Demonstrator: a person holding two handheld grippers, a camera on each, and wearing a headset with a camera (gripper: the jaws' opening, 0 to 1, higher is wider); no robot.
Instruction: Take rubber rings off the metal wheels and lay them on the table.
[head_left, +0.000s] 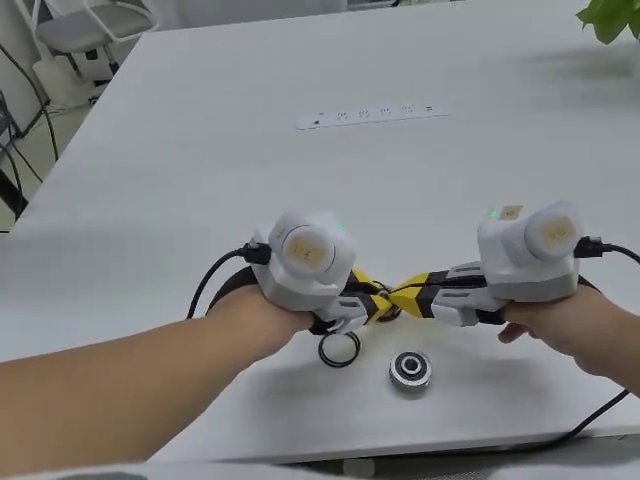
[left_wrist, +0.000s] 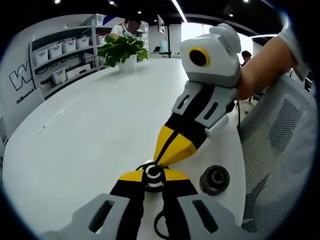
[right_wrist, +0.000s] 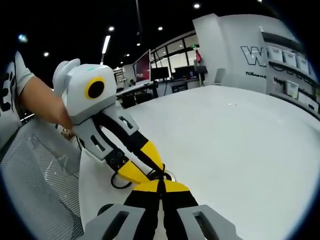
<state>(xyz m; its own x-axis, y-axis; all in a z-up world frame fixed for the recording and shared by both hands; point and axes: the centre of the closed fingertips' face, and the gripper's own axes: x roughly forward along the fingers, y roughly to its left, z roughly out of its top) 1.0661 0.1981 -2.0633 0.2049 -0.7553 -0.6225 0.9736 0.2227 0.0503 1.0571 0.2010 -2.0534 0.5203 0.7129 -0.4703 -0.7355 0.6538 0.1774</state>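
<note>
Metal wheel (left_wrist: 153, 172) in left gripper (left_wrist: 152, 177)

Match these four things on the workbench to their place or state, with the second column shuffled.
Things:
1. rubber ring
2. gripped wheel
3. free wheel
4. power strip

Places or states:
A. far across the table
B. between the jaws of the left gripper
C. black, lying flat on the table
D. silver, lying alone by the near edge

Pairs: 1-C, 2-B, 3-D, 4-A
</note>
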